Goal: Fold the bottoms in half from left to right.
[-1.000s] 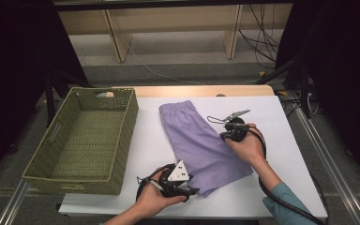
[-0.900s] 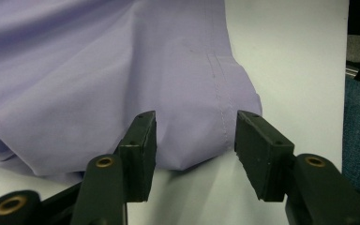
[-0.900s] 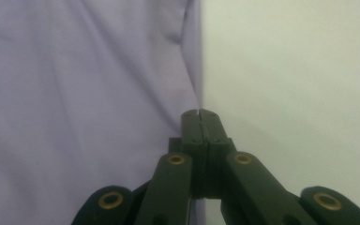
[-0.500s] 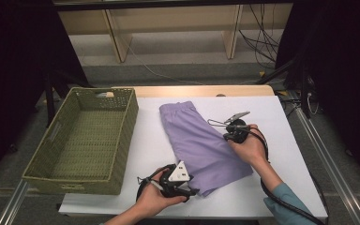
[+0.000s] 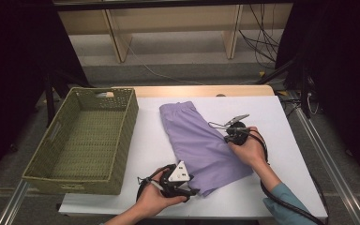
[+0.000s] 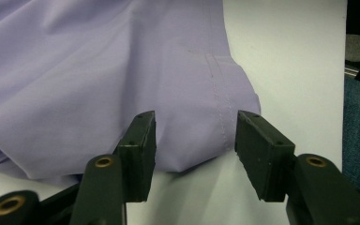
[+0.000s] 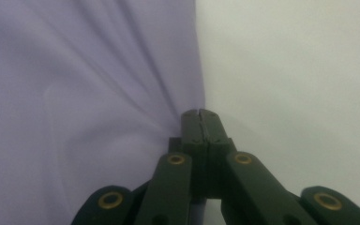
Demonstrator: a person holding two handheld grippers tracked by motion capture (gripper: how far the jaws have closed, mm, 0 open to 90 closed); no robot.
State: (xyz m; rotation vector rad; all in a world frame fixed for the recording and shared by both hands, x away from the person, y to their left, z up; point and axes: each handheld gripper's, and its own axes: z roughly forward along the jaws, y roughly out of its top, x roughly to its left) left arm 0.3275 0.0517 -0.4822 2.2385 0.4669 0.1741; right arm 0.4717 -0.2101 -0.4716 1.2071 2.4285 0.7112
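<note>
Lilac folded garment (image 5: 201,143) lies diagonally on the white table (image 5: 286,117), to the right of the green woven basket (image 5: 86,140). Left gripper (image 6: 194,140): jaws apart, straddling the hemmed near corner without pressing it. Right gripper (image 7: 200,115): jaws together, pinching the garment's right edge, with wrinkles fanning out from the tips

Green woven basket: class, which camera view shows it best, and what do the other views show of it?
The high view: the green woven basket sits whole at the table's left, with its rim, walls and inside visible. The left and right gripper views look at the purple garment and white tabletop instead, so they tell nothing about it.
</note>
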